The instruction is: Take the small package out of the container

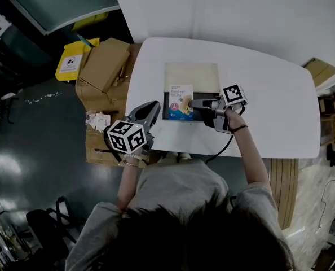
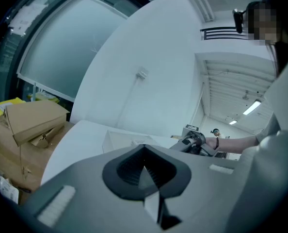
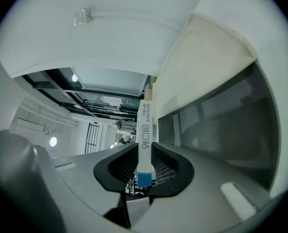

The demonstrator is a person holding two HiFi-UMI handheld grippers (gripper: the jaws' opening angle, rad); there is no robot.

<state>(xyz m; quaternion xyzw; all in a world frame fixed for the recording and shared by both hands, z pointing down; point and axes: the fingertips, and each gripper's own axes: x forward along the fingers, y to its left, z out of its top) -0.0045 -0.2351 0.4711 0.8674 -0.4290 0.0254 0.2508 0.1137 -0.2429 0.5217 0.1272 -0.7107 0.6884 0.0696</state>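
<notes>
While right claw grips package edge, container seemingly just behind.

This looks like a work room in an office or lab building rather than a home: a plain white table with rounded corners stands on a dark, glossy floor against a bare white wall. Off the tabletop's left edge, cardboard boxes are piled up with a yellow container beside them, and a large frosted glass panel in a dark frame runs beyond. Farther off, a white hall shows strip lights on a ribbed ceiling, and dark overhead framework is visible.
</notes>
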